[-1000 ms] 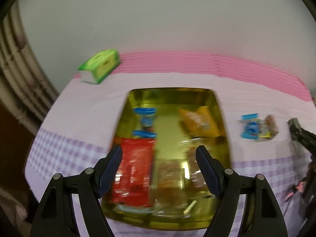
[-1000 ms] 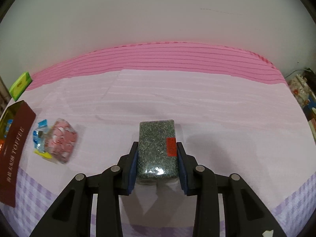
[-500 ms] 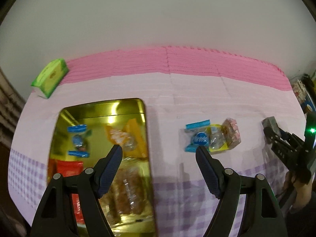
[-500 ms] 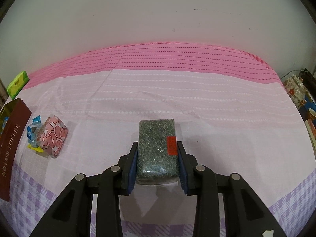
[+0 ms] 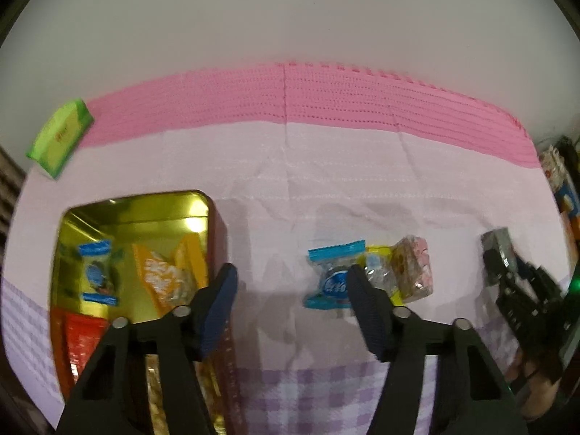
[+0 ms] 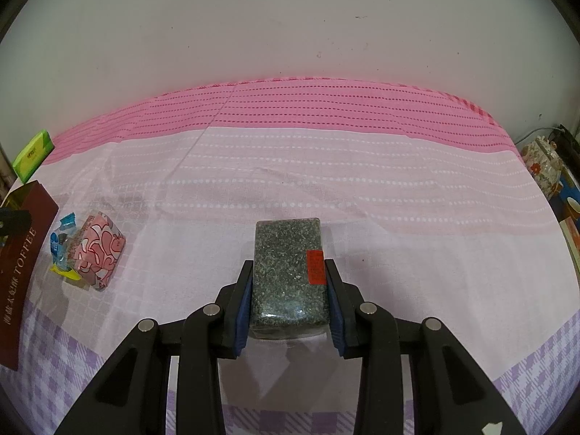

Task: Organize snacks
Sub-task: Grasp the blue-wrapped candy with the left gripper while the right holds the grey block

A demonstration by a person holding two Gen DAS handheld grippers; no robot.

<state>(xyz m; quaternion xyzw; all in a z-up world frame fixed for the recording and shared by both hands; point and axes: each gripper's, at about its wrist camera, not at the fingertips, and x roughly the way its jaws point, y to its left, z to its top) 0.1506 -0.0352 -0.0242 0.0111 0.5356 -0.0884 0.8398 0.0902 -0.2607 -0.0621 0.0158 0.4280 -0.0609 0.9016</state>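
An open gold tin point(image 5: 134, 210) at the left holds a blue candy point(image 5: 96, 273), an orange packet point(image 5: 163, 275) and a red packet point(image 5: 83, 344). My left gripper point(image 5: 291, 279) hangs over bare cloth between the tin and a loose cluster: a blue wrapped candy point(image 5: 331, 277), a yellow wrapper point(image 5: 378, 272) and a pink-white packet point(image 5: 415, 270). Its jaws are closing with nothing between them. My right gripper point(image 6: 289, 268) is shut on a grey speckled block point(image 6: 286, 246) with a red sticker, low over the cloth. That cluster, with the pink-white packet point(image 6: 99, 253), lies far to its left.
A green box point(image 5: 59, 137) lies at the back left on the pink band of the tablecloth point(image 6: 326, 188). The tin's dark red side point(image 6: 21, 272) reads TOFFEE. A floral jar point(image 6: 543, 166) and other clutter stand past the table's right end. A wall rises behind.
The left gripper has swung right, from above the tin to the cloth beside the loose candies, and its jaws have narrowed. The right gripper has kept still with the block.
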